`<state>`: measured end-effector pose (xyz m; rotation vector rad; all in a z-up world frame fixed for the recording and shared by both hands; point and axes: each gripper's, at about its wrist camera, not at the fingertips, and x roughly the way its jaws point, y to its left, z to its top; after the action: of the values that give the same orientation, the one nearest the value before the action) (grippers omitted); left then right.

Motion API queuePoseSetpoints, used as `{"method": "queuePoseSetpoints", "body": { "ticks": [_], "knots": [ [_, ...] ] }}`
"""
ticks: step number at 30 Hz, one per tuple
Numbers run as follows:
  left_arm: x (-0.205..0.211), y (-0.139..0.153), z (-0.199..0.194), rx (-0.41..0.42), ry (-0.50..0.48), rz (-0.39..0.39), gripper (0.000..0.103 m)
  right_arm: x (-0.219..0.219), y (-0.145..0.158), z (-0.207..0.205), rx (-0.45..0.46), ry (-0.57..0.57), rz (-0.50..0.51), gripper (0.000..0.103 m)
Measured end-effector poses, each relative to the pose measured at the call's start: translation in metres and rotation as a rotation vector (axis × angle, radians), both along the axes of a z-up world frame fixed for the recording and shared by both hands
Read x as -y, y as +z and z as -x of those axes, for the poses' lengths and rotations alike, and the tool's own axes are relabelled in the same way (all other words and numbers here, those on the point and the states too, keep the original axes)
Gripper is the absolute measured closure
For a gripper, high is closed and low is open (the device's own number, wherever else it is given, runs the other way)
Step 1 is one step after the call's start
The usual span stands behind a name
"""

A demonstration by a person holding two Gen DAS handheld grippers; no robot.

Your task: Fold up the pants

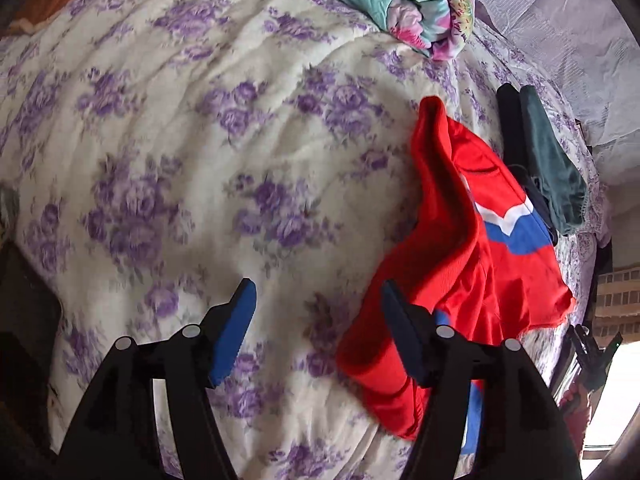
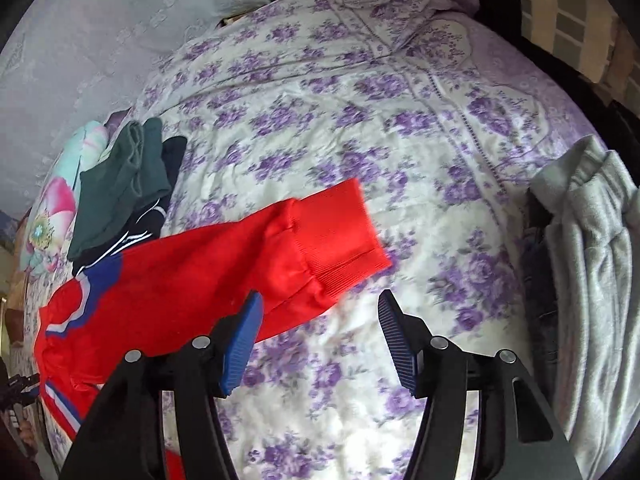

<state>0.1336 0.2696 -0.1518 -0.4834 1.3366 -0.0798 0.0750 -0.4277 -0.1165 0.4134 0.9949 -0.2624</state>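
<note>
Red pants (image 1: 460, 248) with blue and white stripes lie crumpled on the floral bedspread (image 1: 200, 140), to the right in the left wrist view. My left gripper (image 1: 316, 300) is open and empty, just left of the pants' ribbed waistband, above the bed. In the right wrist view the red pants (image 2: 200, 276) stretch from lower left to centre, ending in a ribbed cuff (image 2: 344, 248). My right gripper (image 2: 320, 312) is open and empty, just below and right of that cuff; its left pad (image 2: 240, 344) overlaps the red cloth in the image.
Folded dark green and black garments (image 1: 548, 160) lie beyond the pants, also in the right wrist view (image 2: 124, 184). A rolled flowered quilt (image 1: 400, 0) sits at the bed's far end. Grey and dark clothes (image 2: 592, 260) are piled at the right.
</note>
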Motion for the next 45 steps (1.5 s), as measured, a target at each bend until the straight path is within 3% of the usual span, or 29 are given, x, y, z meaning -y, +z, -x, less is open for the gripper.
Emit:
{"method": "queuePoseSetpoints", "body": {
  "ticks": [5,7,11,17,20,27,30,32,34,37,41,42,43,45],
  "knots": [
    [-0.002,-0.004,0.019,-0.002,0.055,0.072,0.04,-0.028,-0.029,-0.029,-0.041,0.04,-0.059,0.043],
    [-0.005,0.001,0.025,0.009,0.063,0.08,0.04,-0.034,-0.042,-0.039,-0.11,0.05,-0.04,0.043],
    [-0.007,0.009,0.037,0.018,0.056,0.109,0.04,-0.036,-0.033,-0.03,-0.097,0.045,-0.006,0.043],
    [0.02,-0.013,0.057,-0.027,-0.006,0.26,0.04,-0.034,0.005,0.037,-0.023,0.009,0.033,0.042],
    [0.038,-0.019,0.055,0.004,-0.037,0.214,0.037,-0.032,0.015,0.083,0.002,-0.048,0.021,0.041],
    [0.04,-0.021,0.028,0.062,0.03,0.264,0.036,-0.047,0.009,0.189,-0.012,-0.194,-0.01,0.041],
    [0.04,-0.018,0.03,0.075,0.012,0.212,0.058,-0.053,0.002,0.233,-0.039,-0.274,-0.04,0.041],
    [0.034,-0.015,0.037,0.085,0.017,0.245,0.074,-0.054,-0.007,0.257,-0.068,-0.305,-0.068,0.041],
    [0.03,-0.009,0.045,0.09,0.025,0.246,0.08,-0.054,-0.019,0.272,-0.095,-0.316,-0.09,0.041],
    [0.026,0.006,0.06,0.103,0.057,0.221,0.081,-0.043,-0.036,0.274,-0.082,-0.308,-0.165,0.041],
    [0.018,0.017,0.083,0.108,0.141,0.183,0.084,-0.022,-0.049,0.24,-0.021,-0.225,-0.273,0.04],
    [0.017,0.017,0.088,0.102,0.164,0.175,0.084,-0.02,-0.051,0.228,-0.02,-0.181,-0.282,0.043],
    [0.017,0.017,0.093,0.091,0.191,0.161,0.084,-0.018,-0.05,0.22,-0.017,-0.138,-0.275,0.066],
    [0.019,0.017,0.104,0.083,0.232,0.118,0.084,-0.012,-0.043,0.207,0.002,-0.055,-0.258,0.078]
  ]
}}
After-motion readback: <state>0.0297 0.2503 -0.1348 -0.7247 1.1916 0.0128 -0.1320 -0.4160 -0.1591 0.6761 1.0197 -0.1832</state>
